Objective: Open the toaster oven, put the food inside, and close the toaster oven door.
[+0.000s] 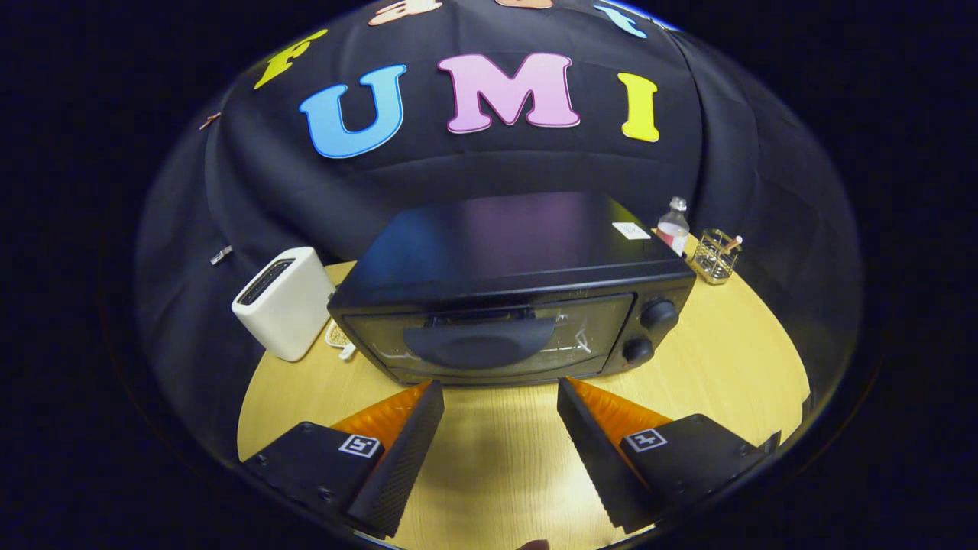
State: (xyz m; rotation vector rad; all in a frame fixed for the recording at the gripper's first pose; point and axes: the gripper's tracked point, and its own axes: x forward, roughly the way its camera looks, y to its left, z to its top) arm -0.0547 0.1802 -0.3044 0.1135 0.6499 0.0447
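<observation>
A black toaster oven (pixel 512 290) stands on the wooden table (pixel 497 458) just beyond my fingertips. Its glass door is shut, with a dark curved handle (pixel 480 341) across the front and two round knobs (pixel 659 315) on its right side. My gripper (pixel 500 393) is open, with only bare table between the fingers, and it points at the lower edge of the door. No food is in view.
A white toaster (pixel 284 302) stands left of the oven, with a small pale object (pixel 340 340) between them. Behind the oven's right corner are a clear bottle (pixel 674 226) and a wire holder (pixel 716 256).
</observation>
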